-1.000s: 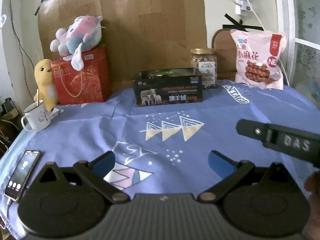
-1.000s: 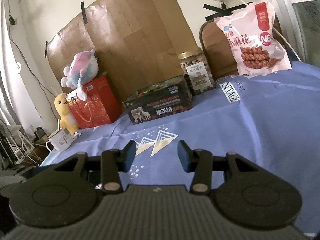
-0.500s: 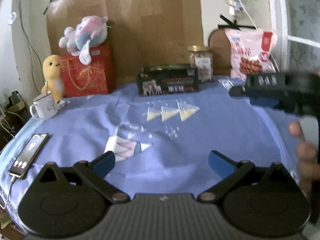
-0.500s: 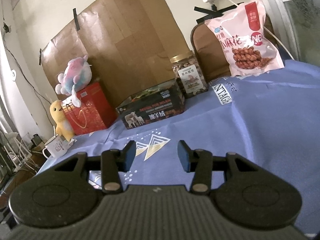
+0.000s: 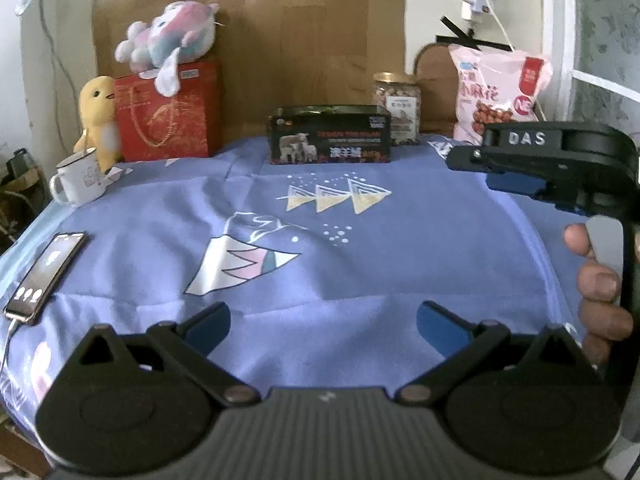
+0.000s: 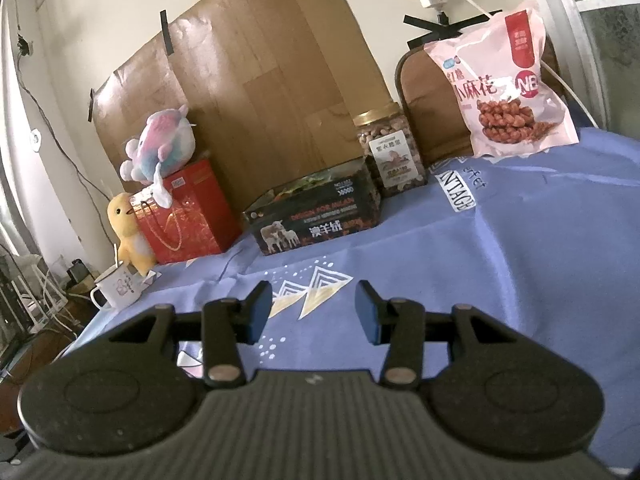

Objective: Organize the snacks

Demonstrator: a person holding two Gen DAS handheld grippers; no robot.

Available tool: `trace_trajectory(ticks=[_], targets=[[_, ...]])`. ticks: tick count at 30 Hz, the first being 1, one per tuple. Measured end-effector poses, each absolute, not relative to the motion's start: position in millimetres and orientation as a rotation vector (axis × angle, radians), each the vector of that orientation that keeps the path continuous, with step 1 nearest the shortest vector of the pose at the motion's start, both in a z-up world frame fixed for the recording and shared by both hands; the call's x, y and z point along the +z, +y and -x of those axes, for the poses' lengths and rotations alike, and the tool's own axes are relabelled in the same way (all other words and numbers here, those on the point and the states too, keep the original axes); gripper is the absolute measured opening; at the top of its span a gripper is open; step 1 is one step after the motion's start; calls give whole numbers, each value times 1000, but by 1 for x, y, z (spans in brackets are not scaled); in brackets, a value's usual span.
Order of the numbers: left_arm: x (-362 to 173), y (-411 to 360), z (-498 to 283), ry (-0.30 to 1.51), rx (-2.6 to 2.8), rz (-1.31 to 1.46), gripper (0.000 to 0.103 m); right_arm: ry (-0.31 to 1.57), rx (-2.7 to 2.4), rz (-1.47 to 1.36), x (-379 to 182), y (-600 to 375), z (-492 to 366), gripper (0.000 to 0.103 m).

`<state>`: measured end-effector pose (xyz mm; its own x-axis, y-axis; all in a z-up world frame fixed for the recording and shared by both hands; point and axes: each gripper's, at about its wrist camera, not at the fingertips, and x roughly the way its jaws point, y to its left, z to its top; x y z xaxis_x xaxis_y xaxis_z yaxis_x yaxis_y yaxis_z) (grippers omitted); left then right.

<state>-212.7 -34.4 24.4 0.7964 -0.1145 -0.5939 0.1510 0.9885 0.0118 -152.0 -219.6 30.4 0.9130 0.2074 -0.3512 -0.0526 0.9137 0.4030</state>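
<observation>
**Both grippers empty over the blue cloth**

We hold the left gripper [image 5: 323, 322] wide open, nothing between its fingers. Our right gripper [image 6: 313, 307] stands parted and empty too. Beyond, on the tablecloth [image 6: 520, 248], sits the black snack box [image 6: 316, 220], then the nut jar [image 6: 394, 156] just behind it, and the pink snack bag [image 6: 504, 92] leaning at the far right.

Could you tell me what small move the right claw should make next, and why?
Probably ease the right claw forward toward the pink bag. Both claws are open and hold nothing; the left claw hovers over bare cloth. The bag, the jar and the black box all stand untouched at the far edge, and the bag lies on the right side.
</observation>
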Motion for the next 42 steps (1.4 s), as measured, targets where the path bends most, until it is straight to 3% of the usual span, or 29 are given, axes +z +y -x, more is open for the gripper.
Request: trace_trajectory(ticks=[19, 42], targets=[[67, -21, 195, 481, -42, -68, 103, 410, 199, -378, 31, -212, 156, 49], [78, -22, 168, 508, -7, -117, 103, 392, 215, -380, 36, -210, 163, 49]])
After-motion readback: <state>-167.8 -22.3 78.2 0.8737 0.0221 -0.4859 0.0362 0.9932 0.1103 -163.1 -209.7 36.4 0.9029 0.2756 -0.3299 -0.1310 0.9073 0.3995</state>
